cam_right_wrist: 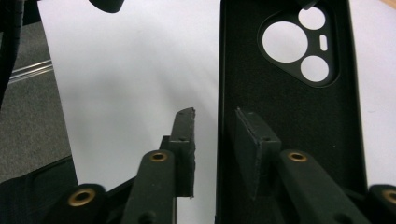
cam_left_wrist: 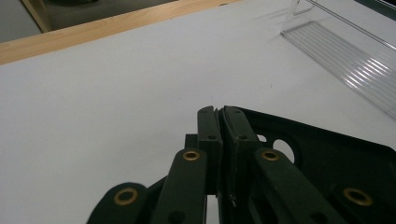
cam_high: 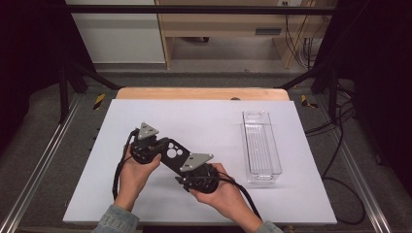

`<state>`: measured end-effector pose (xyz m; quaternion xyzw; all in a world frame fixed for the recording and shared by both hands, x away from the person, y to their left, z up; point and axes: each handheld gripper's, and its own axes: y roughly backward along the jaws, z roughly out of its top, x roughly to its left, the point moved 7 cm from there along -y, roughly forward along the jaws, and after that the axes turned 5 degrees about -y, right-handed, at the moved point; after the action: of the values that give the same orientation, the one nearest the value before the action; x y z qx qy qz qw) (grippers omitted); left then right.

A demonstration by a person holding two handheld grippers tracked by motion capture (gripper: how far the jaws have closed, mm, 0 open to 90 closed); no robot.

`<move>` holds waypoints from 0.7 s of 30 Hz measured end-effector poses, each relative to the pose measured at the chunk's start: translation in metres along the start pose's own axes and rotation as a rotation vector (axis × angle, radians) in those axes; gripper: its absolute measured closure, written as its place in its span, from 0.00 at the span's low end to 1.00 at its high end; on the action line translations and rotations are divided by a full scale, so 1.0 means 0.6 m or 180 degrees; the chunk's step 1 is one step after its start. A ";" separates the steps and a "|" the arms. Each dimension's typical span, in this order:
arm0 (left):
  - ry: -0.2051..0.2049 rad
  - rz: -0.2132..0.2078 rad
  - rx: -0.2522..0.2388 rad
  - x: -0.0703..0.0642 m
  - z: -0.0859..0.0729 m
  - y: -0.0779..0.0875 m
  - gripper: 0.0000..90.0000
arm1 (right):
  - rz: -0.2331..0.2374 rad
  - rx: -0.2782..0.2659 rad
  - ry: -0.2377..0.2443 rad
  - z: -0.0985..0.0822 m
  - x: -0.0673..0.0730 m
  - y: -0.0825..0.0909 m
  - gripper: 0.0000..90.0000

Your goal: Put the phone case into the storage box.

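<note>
Black fingers [cam_left_wrist: 219,140] of the left gripper [cam_high: 145,145] clamp one end of the phone case [cam_high: 172,155], held just above the table [cam_high: 204,121]. Right gripper [cam_high: 197,174] straddles the opposite edge, fingers narrow, not yet pressing. Next, it probably needs to finish closing for a handover toward the clear tray [cam_high: 261,145].

Black phone case [cam_high: 171,156], thin and matte, with a camera cutout of three round holes and a small slot [cam_right_wrist: 299,44]. Held off the white table, slanting between the two hands near the table's middle. Inner side up, one long edge clamped.
</note>
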<state>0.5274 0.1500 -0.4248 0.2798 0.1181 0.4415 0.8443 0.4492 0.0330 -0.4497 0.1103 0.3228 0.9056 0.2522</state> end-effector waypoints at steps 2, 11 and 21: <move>-0.0006 -0.0006 0.0000 -0.001 0.000 0.000 0.96 | -0.0014 0.0029 -0.0015 0.000 0.000 -0.004 0.79; -0.0017 -0.0015 0.0028 -0.006 0.000 0.000 0.96 | -0.0069 0.0142 -0.0024 -0.002 -0.002 -0.013 0.87; -0.0035 -0.0038 0.0036 -0.011 0.000 -0.001 0.96 | -0.0129 0.0211 -0.0067 -0.004 -0.003 -0.019 0.92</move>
<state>0.5239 0.1442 -0.4258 0.2863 0.1177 0.4341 0.8460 0.4541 0.0386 -0.4587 0.1216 0.3522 0.8878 0.2701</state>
